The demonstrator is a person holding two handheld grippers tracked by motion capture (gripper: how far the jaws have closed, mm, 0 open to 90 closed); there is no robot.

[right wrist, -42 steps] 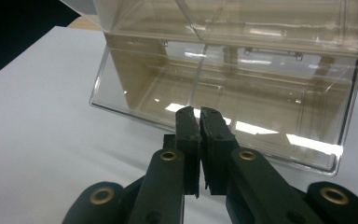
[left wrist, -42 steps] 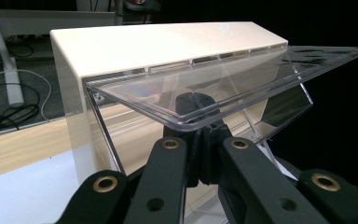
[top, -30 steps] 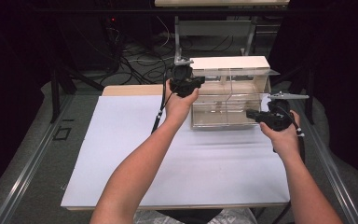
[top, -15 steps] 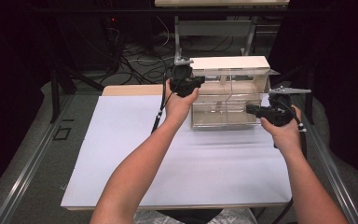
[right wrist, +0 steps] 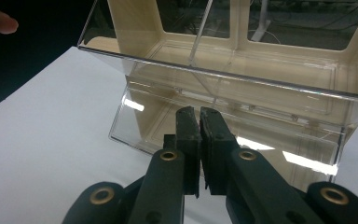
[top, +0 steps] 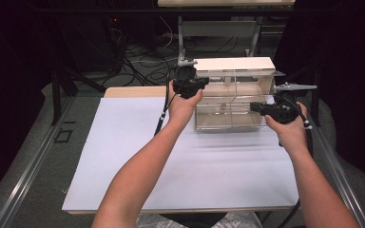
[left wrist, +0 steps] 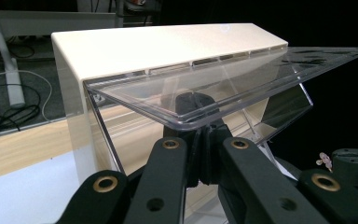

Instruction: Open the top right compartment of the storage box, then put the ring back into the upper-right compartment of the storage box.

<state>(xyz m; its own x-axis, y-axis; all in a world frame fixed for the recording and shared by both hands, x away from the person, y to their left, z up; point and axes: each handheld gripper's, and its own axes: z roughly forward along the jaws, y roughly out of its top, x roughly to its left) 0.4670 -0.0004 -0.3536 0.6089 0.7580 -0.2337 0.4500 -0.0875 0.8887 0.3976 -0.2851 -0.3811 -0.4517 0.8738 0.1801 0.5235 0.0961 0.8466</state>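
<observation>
Your left gripper [top: 189, 84] sits at upper centre of the high view, against the left end of the cream-framed box with clear plastic flaps and compartments [top: 233, 95]. In the left gripper view its fingers [left wrist: 200, 144] are together, their tips tucked under the front edge of the raised clear plastic flap [left wrist: 223, 88], which tilts up from the cream top panel [left wrist: 158, 44]. Whether the tips actually grip the flap edge, you cannot tell; the plastic hides them.

The box stands at the far edge of the white counter [top: 171, 161], upper right of centre in the high view, with a clear divider down its middle.

Your right gripper [top: 271, 110] is at the right of the high view, level with the box's lower front corner. In the right gripper view its fingers [right wrist: 200, 135] are pressed together with nothing between them, pointing at the lower clear drawer front [right wrist: 223, 126], close to it but apart. A fingertip of your left hand [right wrist: 0, 22] shows at that view's upper left corner.
</observation>
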